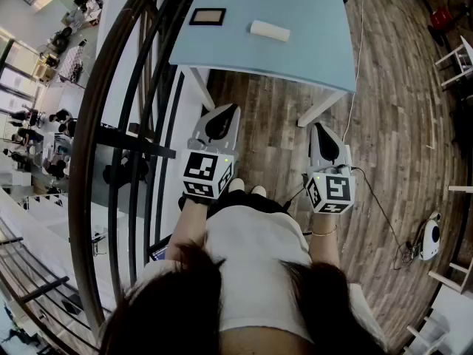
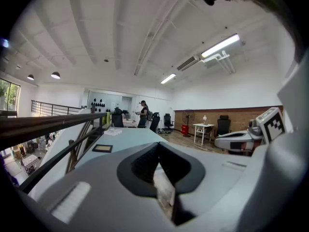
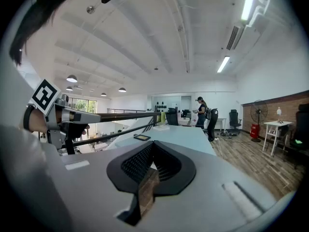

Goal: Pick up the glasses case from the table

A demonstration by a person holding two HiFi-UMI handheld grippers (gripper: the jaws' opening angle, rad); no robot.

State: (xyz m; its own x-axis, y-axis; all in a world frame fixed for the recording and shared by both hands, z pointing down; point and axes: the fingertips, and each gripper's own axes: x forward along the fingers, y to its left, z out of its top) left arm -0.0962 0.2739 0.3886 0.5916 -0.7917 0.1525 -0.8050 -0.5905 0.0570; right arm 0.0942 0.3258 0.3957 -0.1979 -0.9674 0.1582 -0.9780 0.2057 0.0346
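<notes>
A white oblong glasses case [image 1: 270, 29] lies on the light blue table [image 1: 310, 50], toward its far side. Both grippers hang in front of my body over the wooden floor, well short of the table's near edge. My left gripper [image 1: 225, 107] is shut with nothing between its dark pads, which meet at the tip [image 2: 157, 145]. My right gripper [image 1: 318, 125] is also shut and empty [image 3: 152, 144]. Neither gripper view shows the case clearly, as the jaws cover that part of the table [image 2: 128, 137] [image 3: 186, 137].
A dark-framed flat square [image 1: 207, 16] lies on the table left of the case. A black railing [image 1: 126, 124] runs along the left. A white chair [image 1: 460, 56] and a white device with a cable [image 1: 429, 239] stand to the right. A person [image 3: 200, 111] stands beyond the table.
</notes>
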